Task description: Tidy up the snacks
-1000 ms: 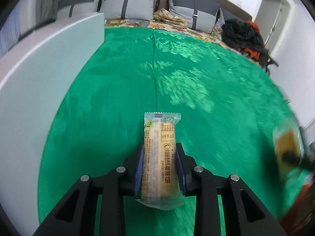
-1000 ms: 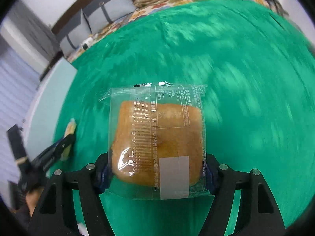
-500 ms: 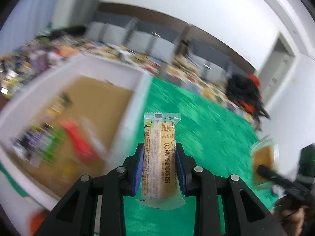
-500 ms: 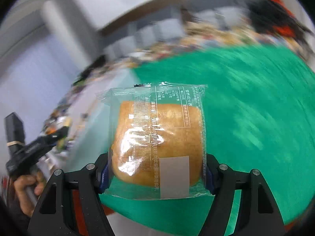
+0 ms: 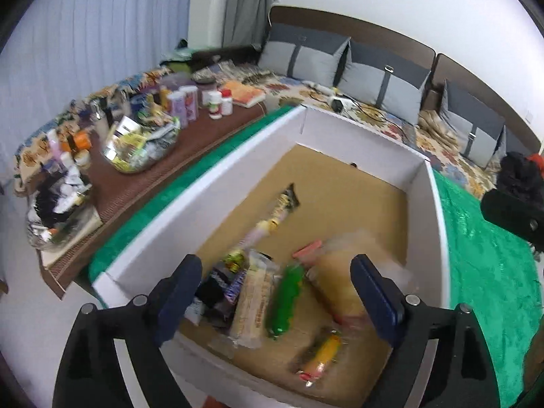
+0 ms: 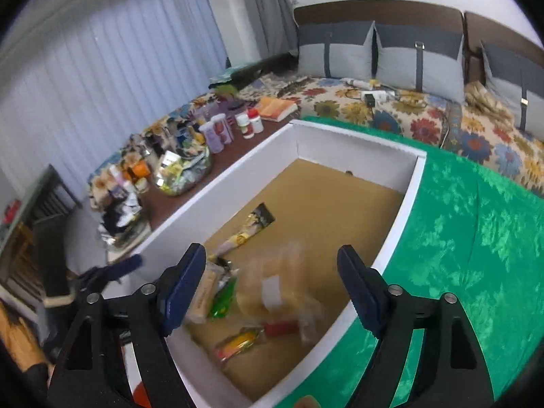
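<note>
Now both the left gripper (image 5: 275, 292) and right gripper (image 6: 272, 285) hang wide open and empty over the box (image 5: 438, 224), so lift them straight up, clear of the bread packet (image 6: 275, 289) at 6 o'clock.

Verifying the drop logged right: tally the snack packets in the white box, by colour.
Green packet: 1
Red packet: 1
Yellow-orange packet: 1
Beige bar packet: 1
Tan cake packet, blurred: 1
Dark purple packet: 1
Long pale stick packet: 1
Total: 7 clearly visible; clutter in the box may hide more.

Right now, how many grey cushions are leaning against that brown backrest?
3: left cushion, middle cushion, right cushion, side by side along the brown backrest; more may lie beyond the frame.
</note>
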Tool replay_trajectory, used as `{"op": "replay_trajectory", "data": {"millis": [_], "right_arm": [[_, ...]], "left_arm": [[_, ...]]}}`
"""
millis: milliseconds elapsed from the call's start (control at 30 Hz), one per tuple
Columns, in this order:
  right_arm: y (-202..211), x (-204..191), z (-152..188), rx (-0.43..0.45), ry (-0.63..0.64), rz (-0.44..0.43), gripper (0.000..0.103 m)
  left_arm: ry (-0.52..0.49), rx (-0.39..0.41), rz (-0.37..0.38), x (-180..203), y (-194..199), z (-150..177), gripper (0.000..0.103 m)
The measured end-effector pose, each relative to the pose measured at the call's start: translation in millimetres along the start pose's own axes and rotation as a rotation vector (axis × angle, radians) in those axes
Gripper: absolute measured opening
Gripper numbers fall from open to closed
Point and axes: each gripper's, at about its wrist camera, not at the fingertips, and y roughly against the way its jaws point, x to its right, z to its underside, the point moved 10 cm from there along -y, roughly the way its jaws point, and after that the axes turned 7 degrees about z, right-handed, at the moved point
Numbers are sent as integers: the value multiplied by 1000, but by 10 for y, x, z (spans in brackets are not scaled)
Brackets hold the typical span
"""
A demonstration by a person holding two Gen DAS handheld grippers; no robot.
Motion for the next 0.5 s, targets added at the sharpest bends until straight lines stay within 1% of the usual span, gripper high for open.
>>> {"op": "replay_trajectory", "data": {"millis": [33,100,167,233,333,500], "right_arm": [[23,-29,21,-5,8,1,83],[58,-9,43,-8,29,6,83],[78,53,72,-5,42,40,83],[91,78,103,-2,41,49,83],[110,131,197,-9,35,70,83],[155,171,328,-9,41,106,83]], "left_arm": [[-13,-2,-18,-18,6,13,93],[-51,4,-70,-29,7,-3,95],[-113,21,-145,-10,83,-12,95],[-138,34,-183,25,161,-19,99],[-126,52,-187,48,292,-22,103],[-109,73,-182,72,456,-44,103]]}}
